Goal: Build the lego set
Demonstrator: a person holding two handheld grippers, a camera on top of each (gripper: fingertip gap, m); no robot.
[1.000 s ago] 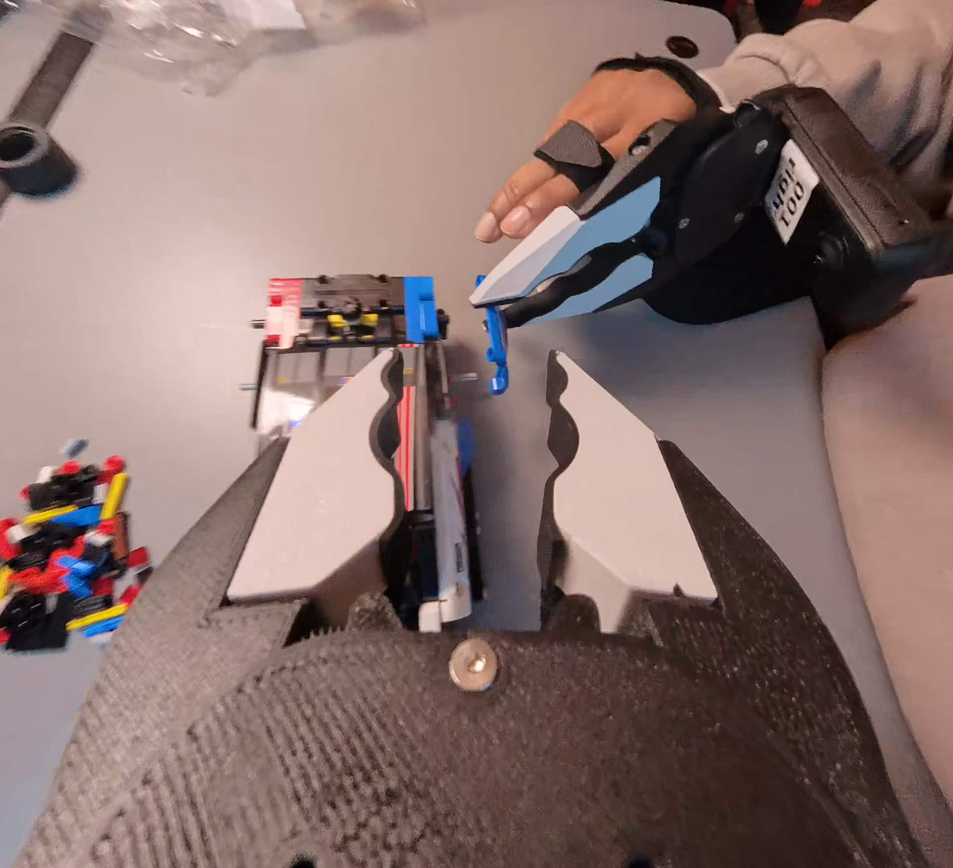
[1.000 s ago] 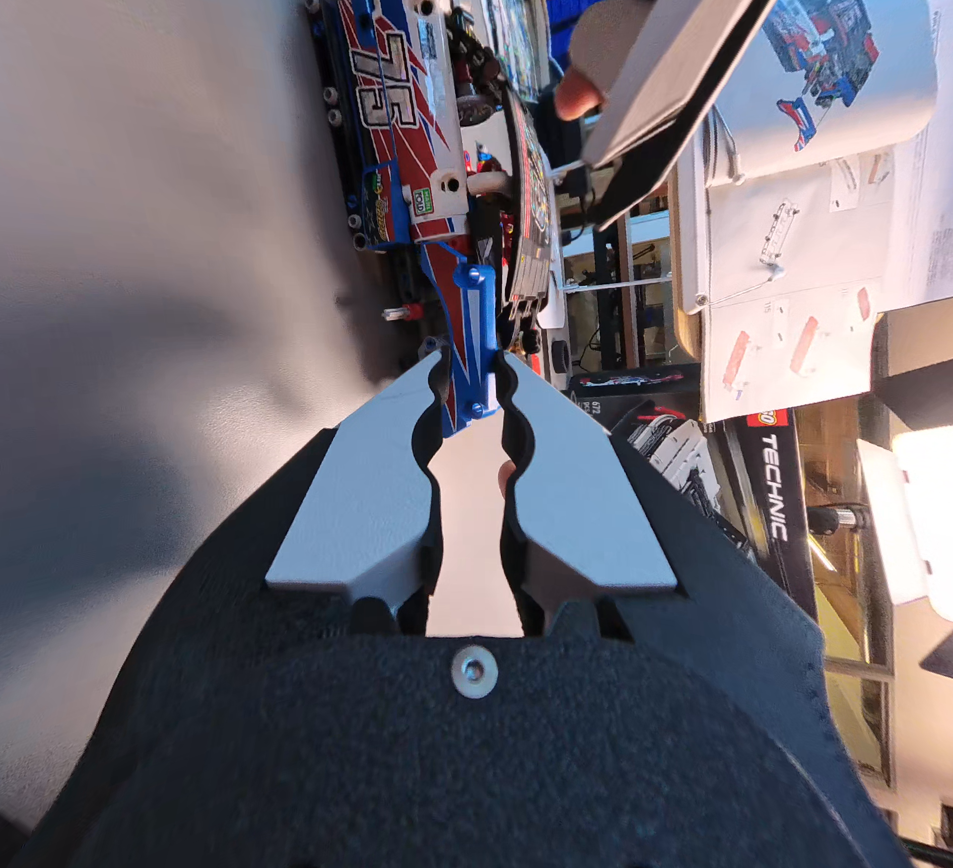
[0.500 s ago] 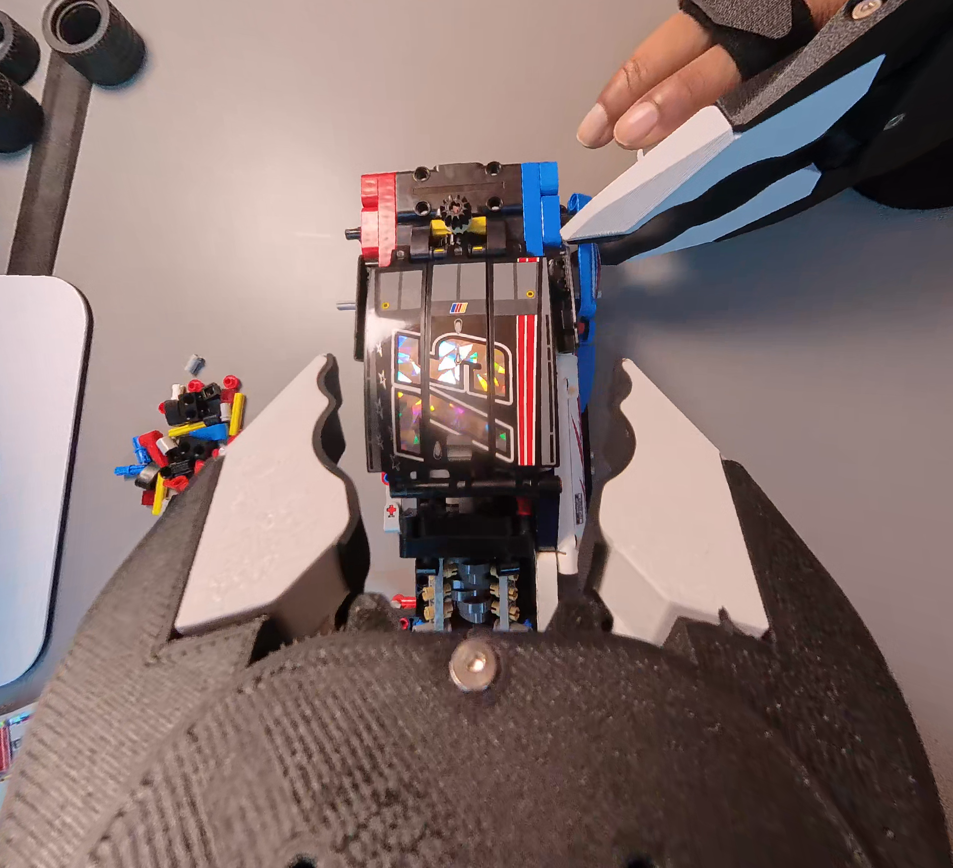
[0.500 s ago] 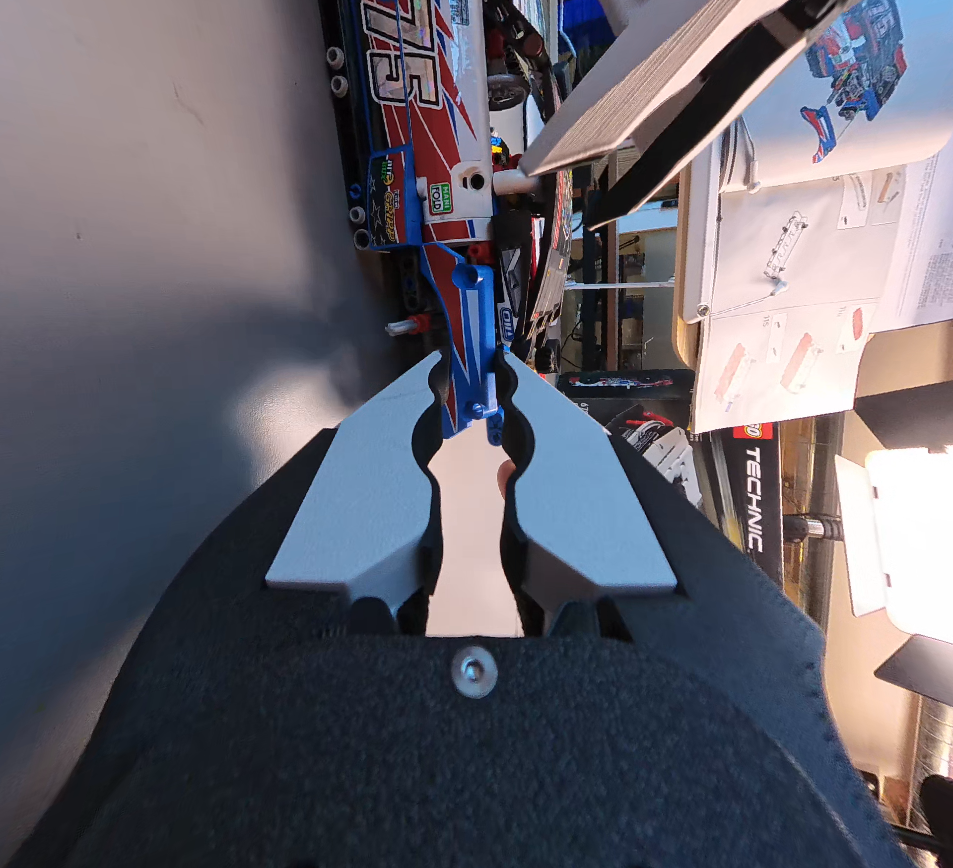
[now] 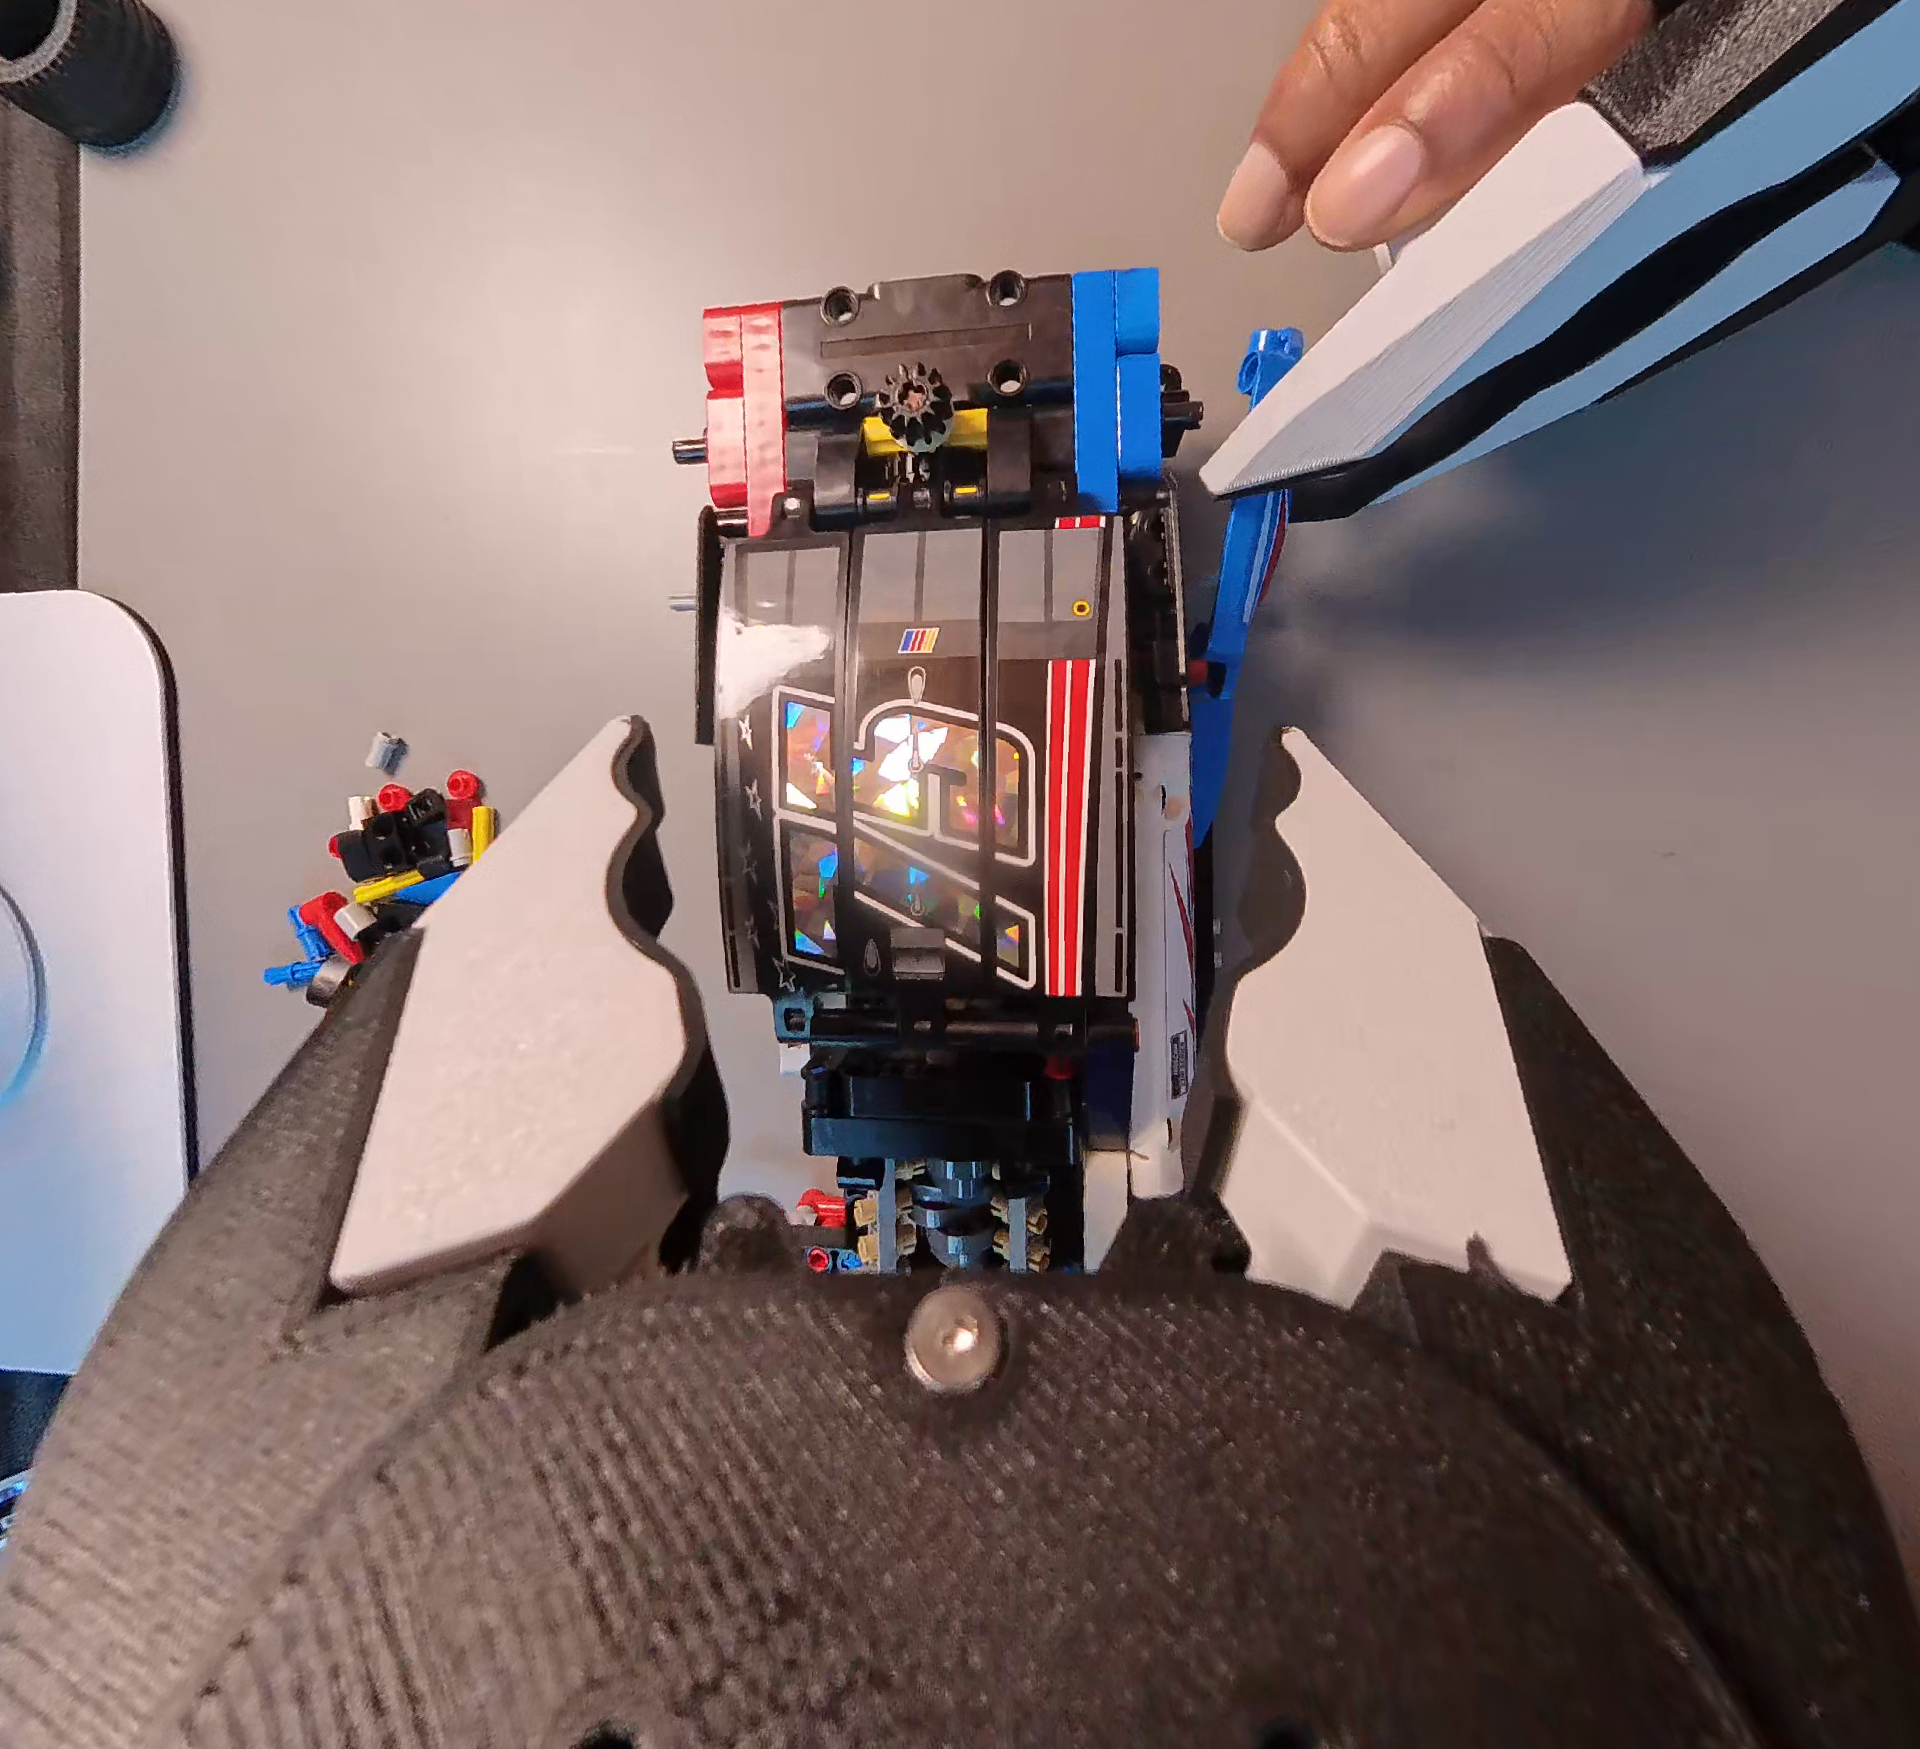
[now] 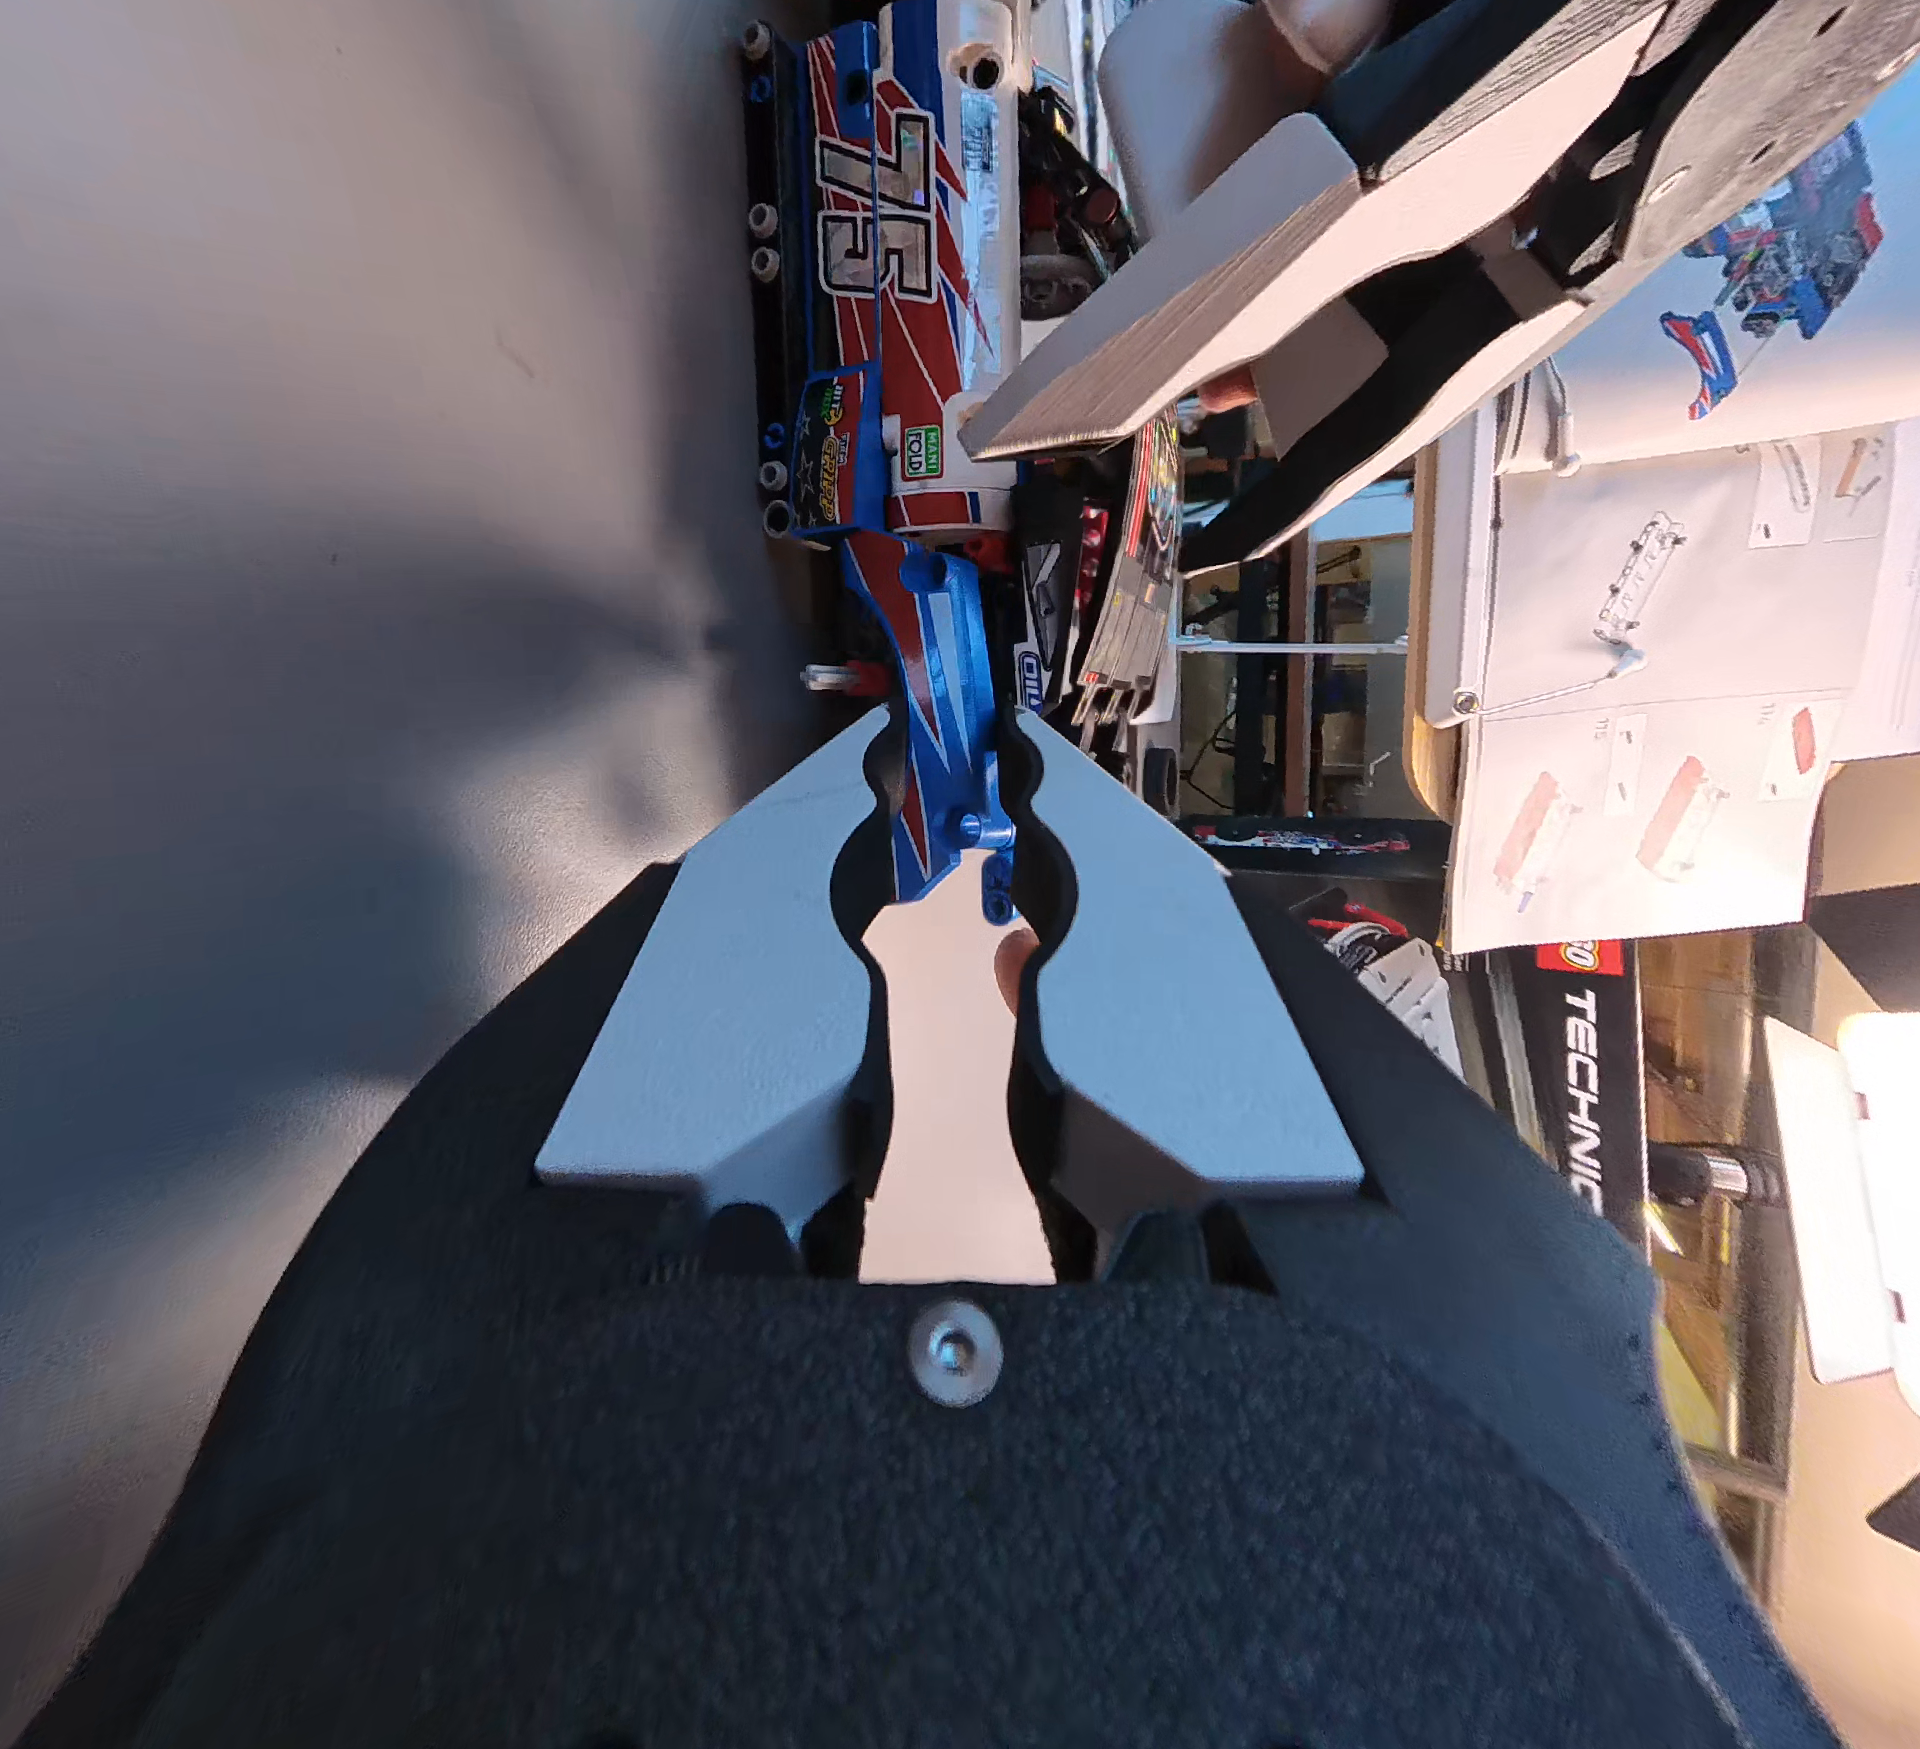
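Note:
The Lego car [image 5: 914, 764] lies on the grey table [image 5: 468, 245], black roof with a shiny number up, red and blue bricks at its far end. My left gripper [image 5: 961, 738] is open, its fingers [image 5: 520, 993] straddling the car's body with a gap on the left. My right gripper [image 6: 956, 723] is shut on a blue side panel [image 6: 940, 691] with red and white stripes. It holds the panel against the car's side [image 6: 904, 245]. In the left wrist view the right gripper [image 5: 1257, 463] reaches in from the upper right with the panel [image 5: 1242, 608] along the car's right flank.
A pile of small loose pieces [image 5: 384, 868] lies left of the car. A black tyre [image 5: 62, 37] sits far left, a white board [image 5: 83, 920] at the left edge. An open instruction booklet [image 6: 1662, 608] and a black box [image 6: 1590, 1076] lie beyond the car.
My left gripper has swung over the car and opened wider around it. My right gripper has brought the blue panel from just apart to against the car's right side.

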